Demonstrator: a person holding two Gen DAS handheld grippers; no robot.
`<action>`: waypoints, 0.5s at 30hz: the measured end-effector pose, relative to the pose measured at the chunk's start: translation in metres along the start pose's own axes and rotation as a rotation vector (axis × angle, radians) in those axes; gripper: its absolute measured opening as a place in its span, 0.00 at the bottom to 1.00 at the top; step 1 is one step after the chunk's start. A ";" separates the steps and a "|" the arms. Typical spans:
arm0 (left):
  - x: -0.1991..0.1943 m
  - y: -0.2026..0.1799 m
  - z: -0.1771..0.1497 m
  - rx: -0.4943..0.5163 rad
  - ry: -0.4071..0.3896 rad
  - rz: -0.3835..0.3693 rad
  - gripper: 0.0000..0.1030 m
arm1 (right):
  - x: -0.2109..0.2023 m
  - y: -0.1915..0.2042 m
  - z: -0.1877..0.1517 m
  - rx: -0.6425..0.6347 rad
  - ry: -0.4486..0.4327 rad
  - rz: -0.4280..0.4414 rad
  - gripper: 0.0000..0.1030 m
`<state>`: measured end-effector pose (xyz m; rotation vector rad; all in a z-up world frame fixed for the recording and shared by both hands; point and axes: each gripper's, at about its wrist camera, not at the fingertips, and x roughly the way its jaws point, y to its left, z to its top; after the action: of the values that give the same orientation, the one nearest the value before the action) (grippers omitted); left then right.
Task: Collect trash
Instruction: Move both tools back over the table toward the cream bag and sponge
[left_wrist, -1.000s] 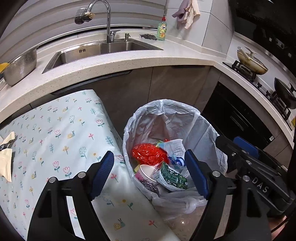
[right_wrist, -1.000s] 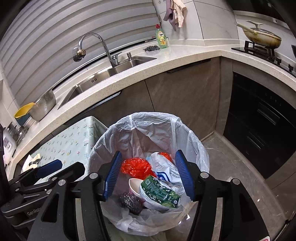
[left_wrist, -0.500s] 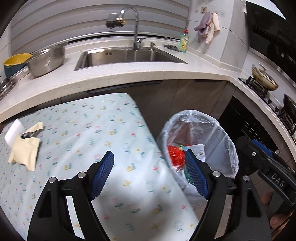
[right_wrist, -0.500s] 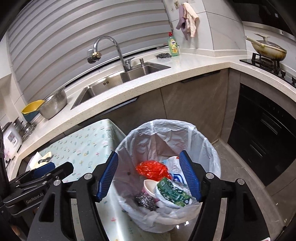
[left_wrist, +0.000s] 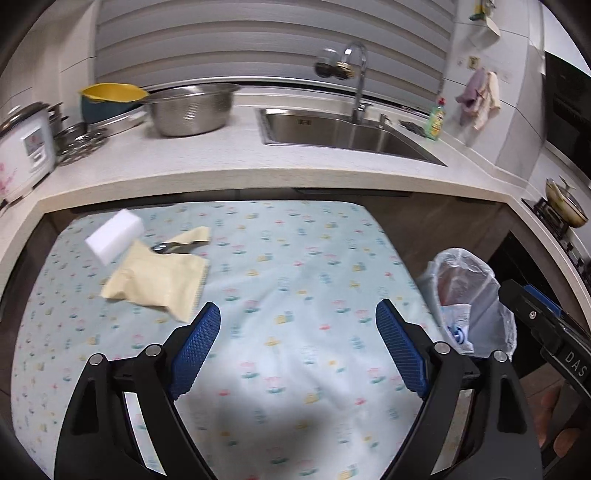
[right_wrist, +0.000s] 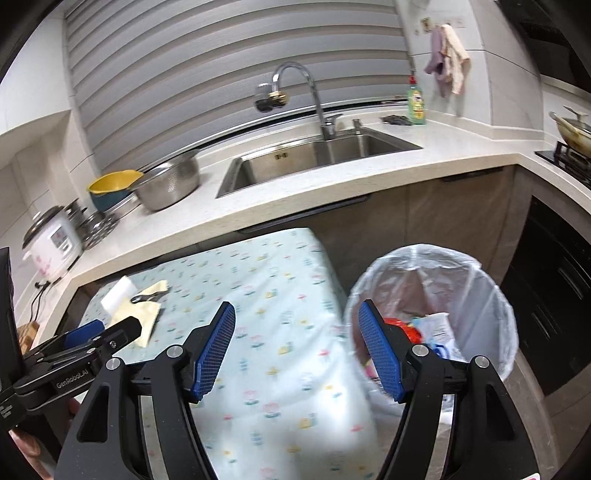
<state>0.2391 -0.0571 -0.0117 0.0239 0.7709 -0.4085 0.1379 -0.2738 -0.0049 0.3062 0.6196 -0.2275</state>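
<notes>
Both tongs are empty: the left tongs (left_wrist: 297, 334) are opening over the surface (left_wrist: 295, 266), and the right tongs (right_wrist: 297, 345) gape wide at its edge. The yellow wrapper (left_wrist: 159, 280) lies ahead-left of the left tongs, touching a sponge (left_wrist: 112, 236). The bin (right_wrist: 476, 295) stands right of the surface.

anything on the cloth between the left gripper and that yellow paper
Nothing: in the left wrist view only bare flowered tablecloth lies between the opening, empty left gripper and the yellow paper.

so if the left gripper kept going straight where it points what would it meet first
Most likely the bare flowered tablecloth: the left gripper, jaws opening and empty, aims down at it.
</notes>
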 end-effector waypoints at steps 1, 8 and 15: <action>-0.003 0.011 0.000 -0.010 -0.003 0.013 0.80 | 0.002 0.009 0.000 -0.008 0.003 0.007 0.65; -0.024 0.085 -0.007 -0.071 -0.011 0.099 0.80 | 0.014 0.078 -0.008 -0.066 0.023 0.071 0.71; -0.041 0.142 -0.013 -0.130 -0.022 0.159 0.81 | 0.026 0.140 -0.021 -0.125 0.053 0.122 0.71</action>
<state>0.2564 0.0905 -0.0107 -0.0407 0.7672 -0.2071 0.1891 -0.1388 -0.0068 0.2293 0.6621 -0.0630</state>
